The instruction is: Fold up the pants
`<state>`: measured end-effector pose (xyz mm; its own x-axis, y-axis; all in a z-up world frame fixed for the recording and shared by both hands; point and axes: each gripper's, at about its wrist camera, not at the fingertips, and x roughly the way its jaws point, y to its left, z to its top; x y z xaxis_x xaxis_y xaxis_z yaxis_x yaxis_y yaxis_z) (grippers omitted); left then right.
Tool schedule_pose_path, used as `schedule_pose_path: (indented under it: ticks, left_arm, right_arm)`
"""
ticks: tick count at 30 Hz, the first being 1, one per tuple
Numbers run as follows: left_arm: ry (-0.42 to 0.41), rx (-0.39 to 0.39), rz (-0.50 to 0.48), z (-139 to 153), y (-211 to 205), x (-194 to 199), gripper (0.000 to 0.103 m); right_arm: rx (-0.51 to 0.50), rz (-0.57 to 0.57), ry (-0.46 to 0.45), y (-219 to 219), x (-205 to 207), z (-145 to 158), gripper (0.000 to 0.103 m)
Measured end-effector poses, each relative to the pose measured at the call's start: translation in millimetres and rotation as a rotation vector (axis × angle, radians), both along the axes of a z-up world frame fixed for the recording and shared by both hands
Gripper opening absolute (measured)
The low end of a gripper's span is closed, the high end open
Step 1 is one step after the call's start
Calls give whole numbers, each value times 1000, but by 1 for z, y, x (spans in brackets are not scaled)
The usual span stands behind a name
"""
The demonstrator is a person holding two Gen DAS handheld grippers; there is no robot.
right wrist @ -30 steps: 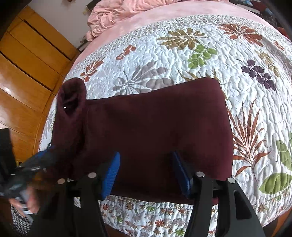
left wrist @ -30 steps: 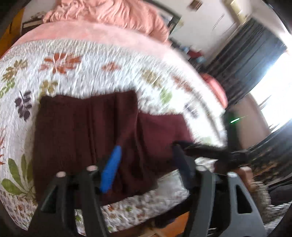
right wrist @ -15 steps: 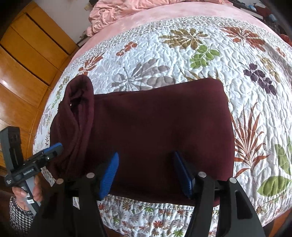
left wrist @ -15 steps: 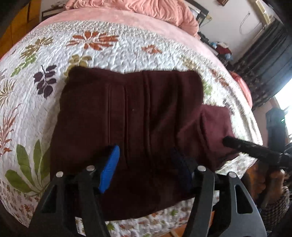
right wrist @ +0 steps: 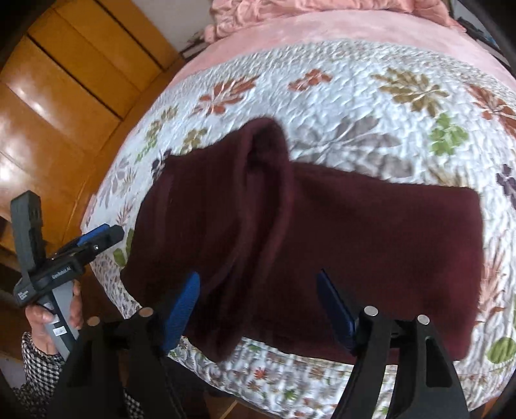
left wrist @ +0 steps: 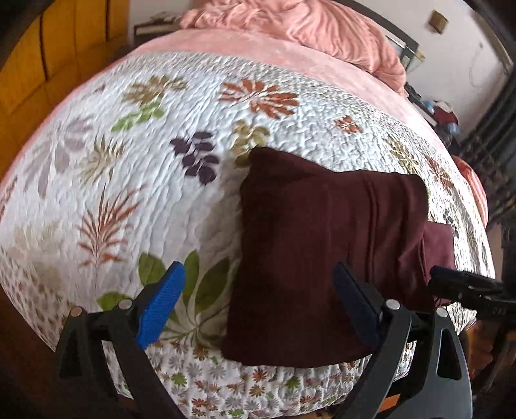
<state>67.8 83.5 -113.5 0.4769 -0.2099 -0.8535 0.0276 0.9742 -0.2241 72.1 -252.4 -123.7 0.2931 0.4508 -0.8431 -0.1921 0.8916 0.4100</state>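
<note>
Dark maroon pants (left wrist: 322,232) lie folded in a thick rectangle near the front edge of the quilted bed; they also show in the right wrist view (right wrist: 322,238), with a raised fold ridge at their left part. My left gripper (left wrist: 258,299) is open and empty, above the quilt and the pants' left edge. My right gripper (right wrist: 258,306) is open and empty, hovering over the pants' near edge. The left gripper shows in the right wrist view (right wrist: 96,238), off the bed's corner. The right gripper's fingertips (left wrist: 458,283) show at the right of the left wrist view.
A white floral quilt (left wrist: 145,145) covers the bed, with a pink blanket (left wrist: 290,25) bunched at the far end. A wooden wardrobe (right wrist: 58,96) stands to the left. Dark curtains (left wrist: 493,145) hang at the right.
My left gripper has swung left, so the pants now sit right of centre in its view. My right gripper has shifted left toward the raised fold. Both stay open.
</note>
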Motion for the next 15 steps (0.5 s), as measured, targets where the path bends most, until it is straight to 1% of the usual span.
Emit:
schedule_pose_path:
  ticks: [2, 5, 6, 7, 8, 9, 11, 13, 15]
  left_arm:
    - [10, -4, 5, -5, 4, -3, 92]
    - [19, -21, 15, -12, 10, -4, 92]
    - [20, -32, 20, -12, 11, -4, 92]
    - [21, -38, 25, -13, 13, -4, 92]
    - [23, -42, 30, -14, 14, -4, 92]
    - [27, -48, 34, -14, 15, -4, 92]
    - [30, -54, 38, -15, 16, -5, 92]
    - [31, -53, 43, -15, 17, -5, 92]
    - [26, -63, 51, -13, 18, -5, 92]
  right_arm:
    - [28, 11, 25, 8, 1, -6, 75]
    - [103, 37, 82, 18, 1, -16, 75]
    - [116, 40, 85, 23, 0, -19, 74]
    - [118, 43, 79, 26, 0, -20, 69]
    - [113, 48, 66, 31, 1, -21, 59]
    - [100, 46, 61, 34, 1, -22, 54]
    - [88, 51, 45, 38, 2, -21, 33]
    - [120, 65, 33, 37, 1, -15, 23]
    - [190, 65, 34, 30, -1, -4, 21]
